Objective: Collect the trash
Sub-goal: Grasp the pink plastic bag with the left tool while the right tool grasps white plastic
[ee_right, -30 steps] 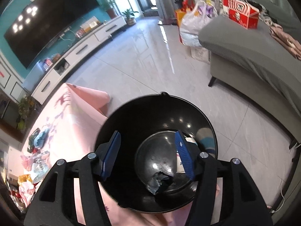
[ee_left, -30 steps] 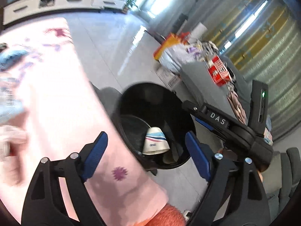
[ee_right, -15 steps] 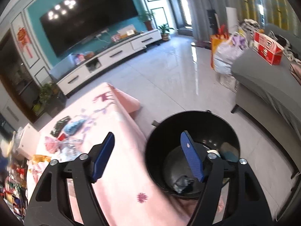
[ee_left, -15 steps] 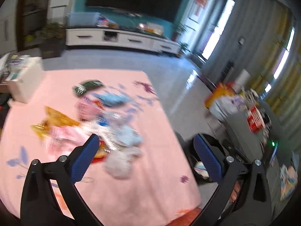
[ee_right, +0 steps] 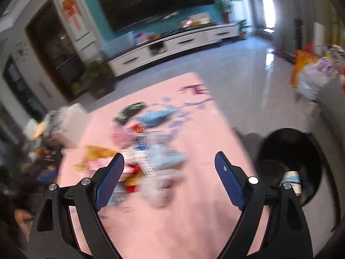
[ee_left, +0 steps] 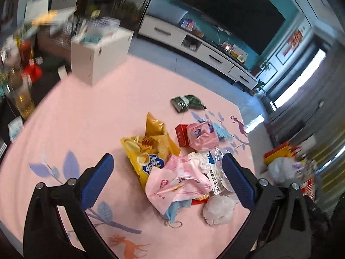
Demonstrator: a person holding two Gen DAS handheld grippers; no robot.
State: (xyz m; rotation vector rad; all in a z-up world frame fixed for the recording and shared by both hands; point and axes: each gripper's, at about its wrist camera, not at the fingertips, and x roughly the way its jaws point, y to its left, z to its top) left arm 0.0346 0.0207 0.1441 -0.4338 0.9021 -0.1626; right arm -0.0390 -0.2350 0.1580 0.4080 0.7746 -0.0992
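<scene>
Trash pile now replaces black bin before both hand-held grippers.

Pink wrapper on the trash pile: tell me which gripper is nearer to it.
Left. The left gripper hangs open right over the pink wrapper, which sits between its fingers. The right gripper, also open, is farther back, nearer the black bin.

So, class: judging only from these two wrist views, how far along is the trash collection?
Done: a white paper cup already lies in the round black bin. In hand: nothing; the left gripper and right gripper are both open and empty. Left: the pile on the pink tablecloth, including a yellow snack bag, pink wrapper and green packet.
</scene>
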